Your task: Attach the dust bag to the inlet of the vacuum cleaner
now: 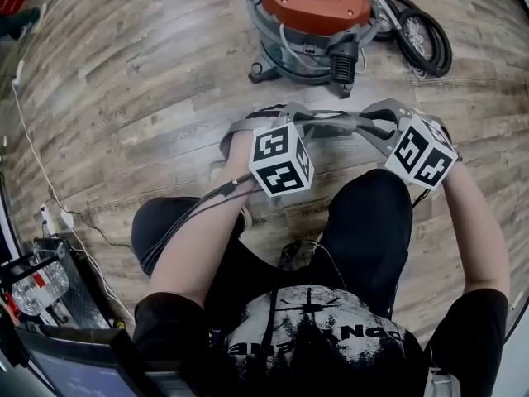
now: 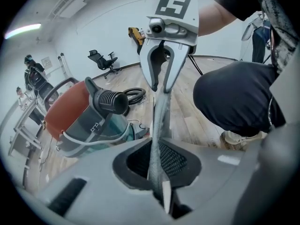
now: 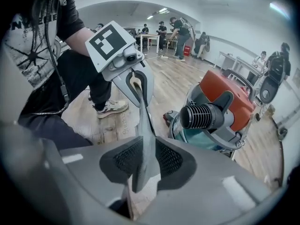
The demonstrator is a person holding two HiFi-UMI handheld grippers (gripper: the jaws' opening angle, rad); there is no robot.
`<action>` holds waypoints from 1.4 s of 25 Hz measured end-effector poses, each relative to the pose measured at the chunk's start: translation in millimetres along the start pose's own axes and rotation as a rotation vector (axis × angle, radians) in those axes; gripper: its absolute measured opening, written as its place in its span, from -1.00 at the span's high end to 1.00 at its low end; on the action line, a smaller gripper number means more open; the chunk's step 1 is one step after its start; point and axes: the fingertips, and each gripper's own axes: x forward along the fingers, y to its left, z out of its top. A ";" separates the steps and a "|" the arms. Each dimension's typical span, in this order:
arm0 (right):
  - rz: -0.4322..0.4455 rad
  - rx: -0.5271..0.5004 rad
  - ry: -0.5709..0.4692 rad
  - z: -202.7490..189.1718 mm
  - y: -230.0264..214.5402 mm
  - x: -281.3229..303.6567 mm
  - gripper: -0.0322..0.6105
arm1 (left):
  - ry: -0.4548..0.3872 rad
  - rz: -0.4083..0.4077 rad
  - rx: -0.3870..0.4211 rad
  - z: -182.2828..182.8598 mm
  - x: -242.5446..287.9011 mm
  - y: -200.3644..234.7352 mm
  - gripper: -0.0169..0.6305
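Note:
A grey fabric dust bag (image 1: pixel 332 122) hangs stretched between my two grippers, above the wooden floor. My left gripper (image 2: pixel 157 172) is shut on one edge of the dust bag (image 2: pixel 161 111). My right gripper (image 3: pixel 145 161) is shut on the opposite edge of the dust bag (image 3: pixel 143 121), and a short end dangles below its pads. In the head view the left gripper (image 1: pixel 307 121) and the right gripper (image 1: pixel 370 126) face each other. The vacuum cleaner (image 1: pixel 314 15), orange on top with a grey drum, stands just beyond them. Its black ribbed inlet (image 1: pixel 344 60) points towards me, apart from the bag.
A black hose (image 1: pixel 421 35) lies coiled to the right of the vacuum. A white cable (image 1: pixel 33 147) runs along the floor at the left, with a rack (image 1: pixel 50 288) at the bottom left. My knees are just below the grippers. Several people (image 3: pixel 180 29) stand by tables far off.

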 end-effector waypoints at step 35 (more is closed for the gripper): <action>-0.357 -0.227 0.176 34.2 -52.2 -27.5 0.79 | -0.075 0.116 0.024 58.0 -40.8 57.5 0.85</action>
